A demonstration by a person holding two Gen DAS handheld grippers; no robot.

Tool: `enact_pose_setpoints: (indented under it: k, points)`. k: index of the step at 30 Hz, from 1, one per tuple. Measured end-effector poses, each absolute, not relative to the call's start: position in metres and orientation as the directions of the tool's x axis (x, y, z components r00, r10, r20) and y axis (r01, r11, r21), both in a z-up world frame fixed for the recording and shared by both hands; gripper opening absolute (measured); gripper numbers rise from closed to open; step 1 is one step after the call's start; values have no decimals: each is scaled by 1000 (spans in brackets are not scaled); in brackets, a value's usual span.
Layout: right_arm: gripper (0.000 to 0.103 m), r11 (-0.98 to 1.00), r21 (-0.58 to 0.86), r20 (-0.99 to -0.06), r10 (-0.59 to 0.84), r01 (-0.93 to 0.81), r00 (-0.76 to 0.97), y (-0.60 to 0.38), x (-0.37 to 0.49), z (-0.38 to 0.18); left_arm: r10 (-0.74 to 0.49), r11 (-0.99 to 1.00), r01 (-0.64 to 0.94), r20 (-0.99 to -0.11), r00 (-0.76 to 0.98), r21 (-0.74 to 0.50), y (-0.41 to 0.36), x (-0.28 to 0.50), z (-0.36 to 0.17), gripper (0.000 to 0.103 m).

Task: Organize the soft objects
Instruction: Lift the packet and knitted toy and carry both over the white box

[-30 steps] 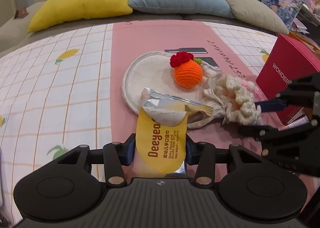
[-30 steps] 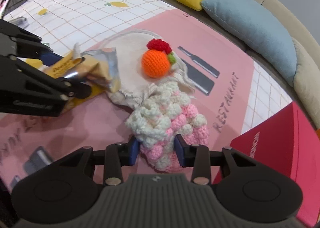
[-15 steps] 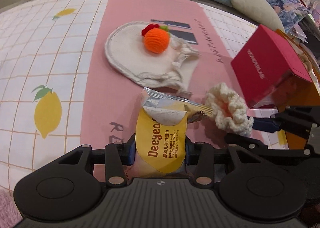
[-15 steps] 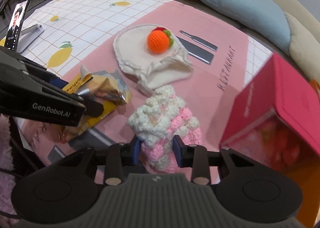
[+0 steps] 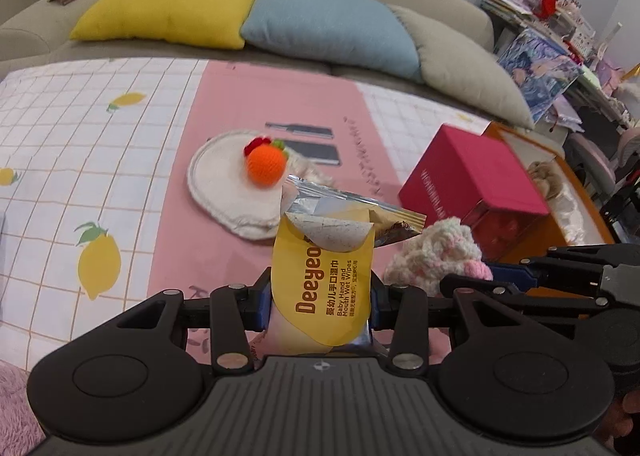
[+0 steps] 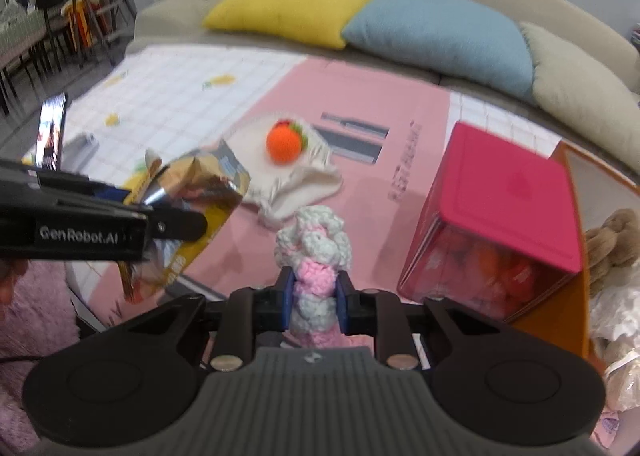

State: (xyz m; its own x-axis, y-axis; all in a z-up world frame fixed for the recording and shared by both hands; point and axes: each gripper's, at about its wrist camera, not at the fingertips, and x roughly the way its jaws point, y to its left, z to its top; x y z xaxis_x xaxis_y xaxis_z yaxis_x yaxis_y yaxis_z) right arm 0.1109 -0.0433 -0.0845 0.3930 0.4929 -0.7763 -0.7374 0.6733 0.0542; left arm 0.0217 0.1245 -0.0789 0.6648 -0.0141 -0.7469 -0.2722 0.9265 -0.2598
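both lifted since a second ago — left gripper clamps wet wipes pack, right gripper clamps crochet toy, now nearer red box — likely stowing next.

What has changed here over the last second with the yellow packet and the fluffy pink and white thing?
Both were lifted off the pink mat and carried back, away from the cream pouch. The left gripper stays clamped on the wet wipes packet, the right gripper on the crochet piece, squeezed narrower than before. The orange crochet ball still sits on the pouch, and the red box has not moved.
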Motion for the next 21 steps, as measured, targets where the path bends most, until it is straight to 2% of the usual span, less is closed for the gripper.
enact_pose_setpoints:
  k: [11, 21]
  points:
    - [19, 757, 124, -655, 548, -641, 520, -103, 130, -30, -55, 949, -170, -673, 738, -265, 91, 42, -34, 48]
    - [19, 862, 85, -587, 448, -499, 674, -175, 161, -1, -151, 975, 11, -623, 768, -223, 37, 95, 0, 48]
